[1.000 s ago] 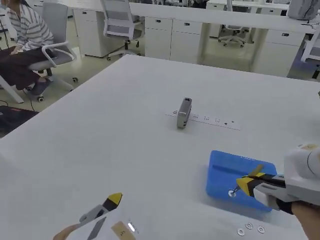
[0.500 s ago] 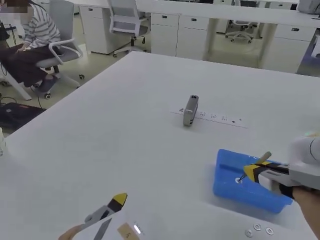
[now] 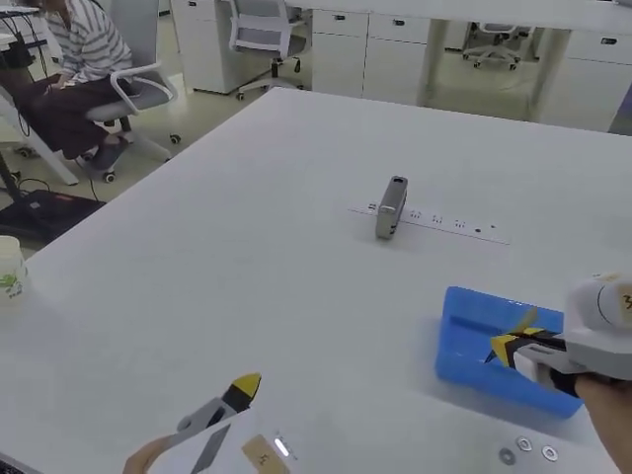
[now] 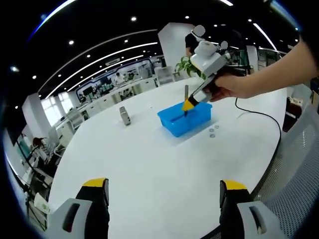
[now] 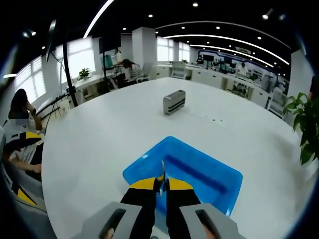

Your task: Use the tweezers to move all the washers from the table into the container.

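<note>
Washers (image 3: 524,446): three in a small cluster on the bench (image 3: 247,247), lower right corner of the head view, just outside the near wall of the container (image 3: 479,377). Far left of that view, at the bench edge, white cup (image 3: 10,267), cut by the frame. Upper left, beyond the bench, seated person (image 3: 84,44) in a striped top. Lower left, left hand-held gripper (image 4: 163,185): released, jaws wide apart over bare bench, grasping nothing. Centre, grey block (image 3: 391,207) at the left end of a socket strip (image 3: 449,225). Right of centre, blue and open-topped, the container, well apart from the block. Right edge, right hand-held gripper (image 3: 504,348): clenched on tweezers (image 5: 162,172), yellow tips pressed against the thin metal. Tweezer points down inside the container, above its floor. Cannot tell whether touching the floor or pinching a washer.
</note>
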A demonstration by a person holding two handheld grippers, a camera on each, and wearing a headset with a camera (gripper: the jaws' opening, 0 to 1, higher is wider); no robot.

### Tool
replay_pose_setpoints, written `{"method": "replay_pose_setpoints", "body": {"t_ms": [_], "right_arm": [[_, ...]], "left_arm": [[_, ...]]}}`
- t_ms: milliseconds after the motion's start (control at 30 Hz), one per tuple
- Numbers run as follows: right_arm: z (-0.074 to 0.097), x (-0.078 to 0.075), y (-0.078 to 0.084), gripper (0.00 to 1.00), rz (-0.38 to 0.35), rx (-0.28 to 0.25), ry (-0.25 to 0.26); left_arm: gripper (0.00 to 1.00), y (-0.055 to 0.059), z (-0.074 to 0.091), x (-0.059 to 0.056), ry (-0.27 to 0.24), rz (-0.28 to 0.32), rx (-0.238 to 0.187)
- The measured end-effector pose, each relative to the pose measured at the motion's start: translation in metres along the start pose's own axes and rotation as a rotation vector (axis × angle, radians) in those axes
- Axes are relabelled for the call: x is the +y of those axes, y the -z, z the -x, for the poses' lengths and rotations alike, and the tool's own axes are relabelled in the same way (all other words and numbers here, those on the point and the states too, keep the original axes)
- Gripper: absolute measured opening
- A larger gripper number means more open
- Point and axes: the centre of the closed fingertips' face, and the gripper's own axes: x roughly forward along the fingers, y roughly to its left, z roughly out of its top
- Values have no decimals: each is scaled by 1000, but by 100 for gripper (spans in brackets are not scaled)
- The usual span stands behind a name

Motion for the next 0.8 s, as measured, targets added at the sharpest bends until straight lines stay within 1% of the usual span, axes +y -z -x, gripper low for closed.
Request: {"method": "replay_pose_setpoints", "body": {"t_ms": [600,800], "right_arm": [[-9,-3,13,2,14,36,7],[-9,-3,14,3,9,31,10]], "left_arm": [[94,1,0,1,-6,4,3],[94,1,0,1,-6,3,3]]}}
